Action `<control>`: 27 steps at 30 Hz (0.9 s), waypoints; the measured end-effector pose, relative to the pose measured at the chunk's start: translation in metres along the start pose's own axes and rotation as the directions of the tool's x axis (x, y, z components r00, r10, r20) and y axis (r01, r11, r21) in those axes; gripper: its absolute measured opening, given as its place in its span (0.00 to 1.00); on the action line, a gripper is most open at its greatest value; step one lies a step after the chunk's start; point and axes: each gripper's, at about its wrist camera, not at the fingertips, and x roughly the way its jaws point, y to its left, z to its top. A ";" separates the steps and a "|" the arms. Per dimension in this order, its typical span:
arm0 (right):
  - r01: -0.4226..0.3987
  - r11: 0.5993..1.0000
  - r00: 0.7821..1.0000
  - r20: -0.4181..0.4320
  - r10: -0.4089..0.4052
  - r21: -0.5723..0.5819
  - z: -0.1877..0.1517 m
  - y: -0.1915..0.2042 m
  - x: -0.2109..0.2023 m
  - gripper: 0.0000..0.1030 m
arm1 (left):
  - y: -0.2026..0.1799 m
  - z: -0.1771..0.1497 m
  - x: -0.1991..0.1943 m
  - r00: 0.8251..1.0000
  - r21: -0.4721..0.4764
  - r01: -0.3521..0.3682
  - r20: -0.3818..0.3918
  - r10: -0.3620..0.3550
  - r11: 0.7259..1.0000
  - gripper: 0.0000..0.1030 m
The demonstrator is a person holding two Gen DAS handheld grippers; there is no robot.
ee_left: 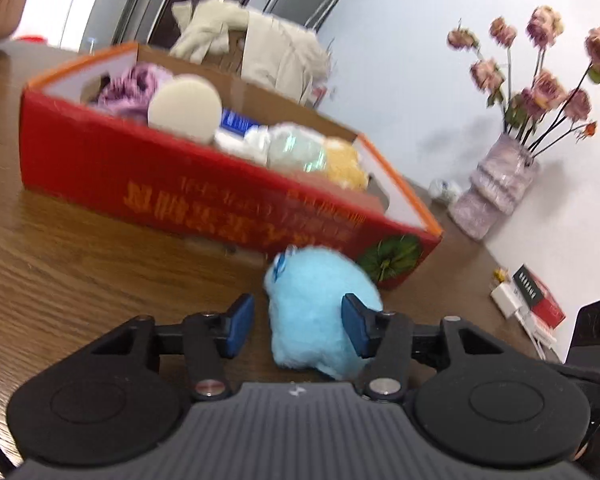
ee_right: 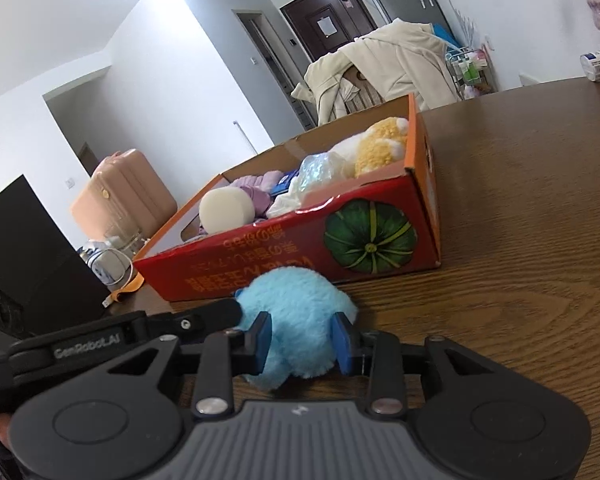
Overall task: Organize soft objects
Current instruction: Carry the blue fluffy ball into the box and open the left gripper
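Counting: 1 blue plush [ee_right: 296, 320] | 1 red box [ee_right: 300, 256] | 2 hand-held grippers [ee_right: 304, 340]

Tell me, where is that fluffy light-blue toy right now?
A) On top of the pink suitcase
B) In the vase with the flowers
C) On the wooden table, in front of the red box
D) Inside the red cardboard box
C: the light-blue plush toy lies on the wooden table, just outside the red box, with the right gripper closed on its sides.
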 end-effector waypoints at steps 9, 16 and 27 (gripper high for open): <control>-0.001 0.998 1.000 0.016 0.000 0.060 -0.004 0.002 -0.001 0.26 | -0.003 -0.001 -0.018 0.998 -0.020 0.055 0.016 -0.054 0.998 0.30; 0.004 0.997 0.989 0.147 -0.015 0.076 -0.028 0.060 -0.057 0.26 | -0.009 -0.008 -0.096 0.987 0.026 0.140 0.078 -0.142 0.990 0.30; 0.033 0.999 0.972 0.230 -0.040 0.034 -0.040 0.119 -0.097 0.26 | -0.008 0.006 -0.145 0.971 0.104 0.183 0.134 -0.196 0.978 0.29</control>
